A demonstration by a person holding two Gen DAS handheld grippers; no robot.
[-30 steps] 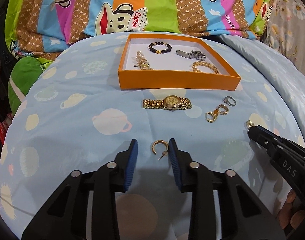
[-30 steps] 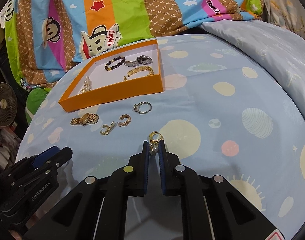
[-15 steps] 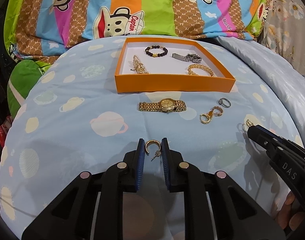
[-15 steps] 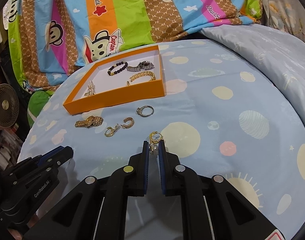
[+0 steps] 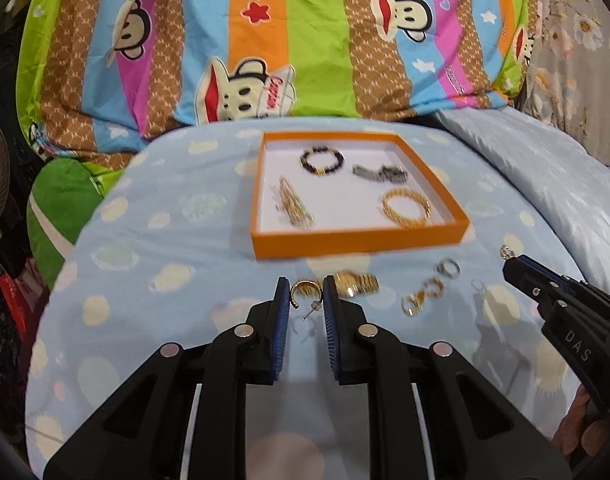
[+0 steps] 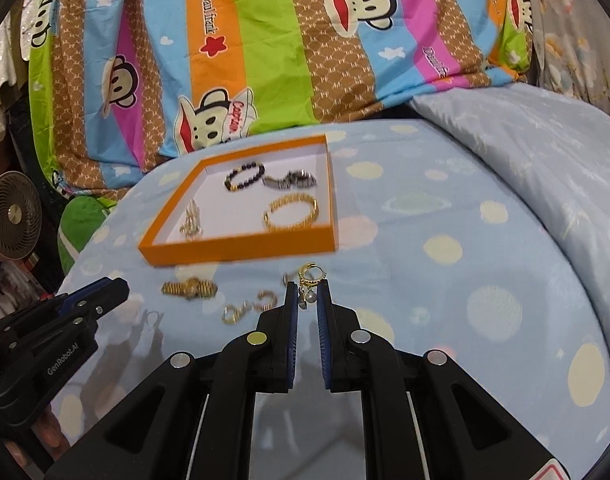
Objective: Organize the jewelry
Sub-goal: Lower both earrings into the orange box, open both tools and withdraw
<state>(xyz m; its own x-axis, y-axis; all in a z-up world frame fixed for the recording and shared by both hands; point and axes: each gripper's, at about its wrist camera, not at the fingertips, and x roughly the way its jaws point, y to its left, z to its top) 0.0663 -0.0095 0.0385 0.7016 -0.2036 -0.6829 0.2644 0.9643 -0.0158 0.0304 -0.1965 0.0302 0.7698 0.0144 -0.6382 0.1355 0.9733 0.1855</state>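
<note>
Left gripper (image 5: 304,294) jaws just closed, pinching earring (image 5: 303,290); right gripper (image 6: 308,295) clamped on earring, both angled down.

Both views are brightly and evenly lit from overhead. The grippers cast soft double shadows on the blue bedsheet (image 5: 177,208), with a faint sheen near the bottom. Motion blur smears the orange tray (image 5: 357,242) and the loose jewelry. Fisheye distortion bends the striped blanket (image 6: 273,40) and curves the bed's edges, and the corners fall into black vignette.
</note>
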